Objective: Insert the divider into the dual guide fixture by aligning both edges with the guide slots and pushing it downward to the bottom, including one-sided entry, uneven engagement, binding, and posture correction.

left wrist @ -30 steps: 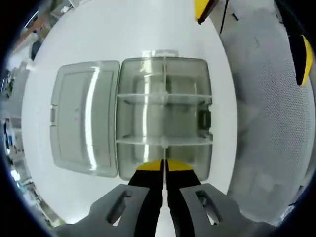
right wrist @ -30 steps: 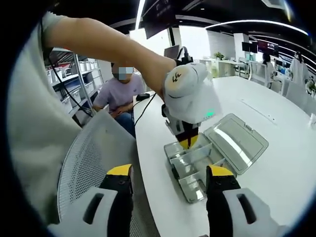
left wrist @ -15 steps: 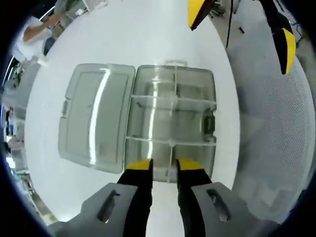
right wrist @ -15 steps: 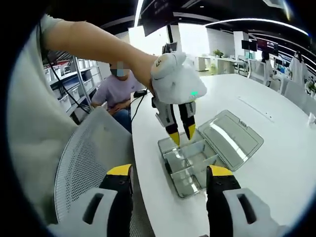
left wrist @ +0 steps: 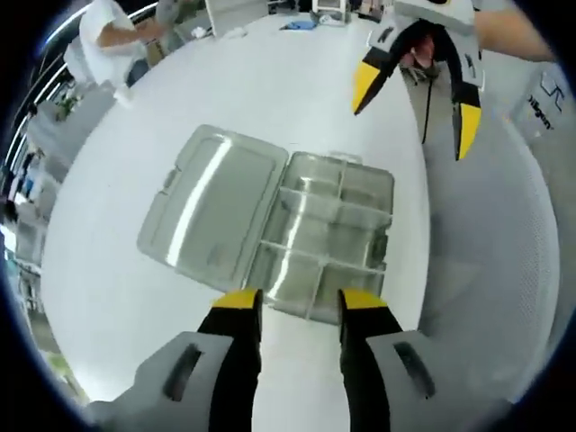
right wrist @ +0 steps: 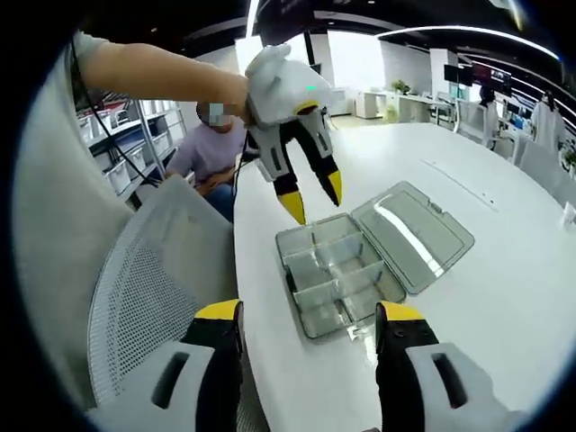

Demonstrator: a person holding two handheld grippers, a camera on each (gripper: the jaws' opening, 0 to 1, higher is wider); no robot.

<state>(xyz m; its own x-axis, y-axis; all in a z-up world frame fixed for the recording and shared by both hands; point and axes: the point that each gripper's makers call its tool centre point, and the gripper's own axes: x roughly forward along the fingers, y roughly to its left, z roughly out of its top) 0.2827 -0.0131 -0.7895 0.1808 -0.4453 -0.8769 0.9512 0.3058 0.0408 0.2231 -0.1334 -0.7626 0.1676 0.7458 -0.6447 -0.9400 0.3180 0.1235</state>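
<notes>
Dividers seated in clear box on table, beneath empty, spread left hand-held gripper; right hand-held gripper likewise wide.

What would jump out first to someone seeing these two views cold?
Most striking is the clear plastic compartment box lying open on the white table, its lid folded flat beside it and dividers crossing inside. Above it hangs the left hand-held gripper, yellow-tipped jaws spread and empty. The right hand-held gripper is also open, near the table edge beside a grey mesh chair.
</notes>
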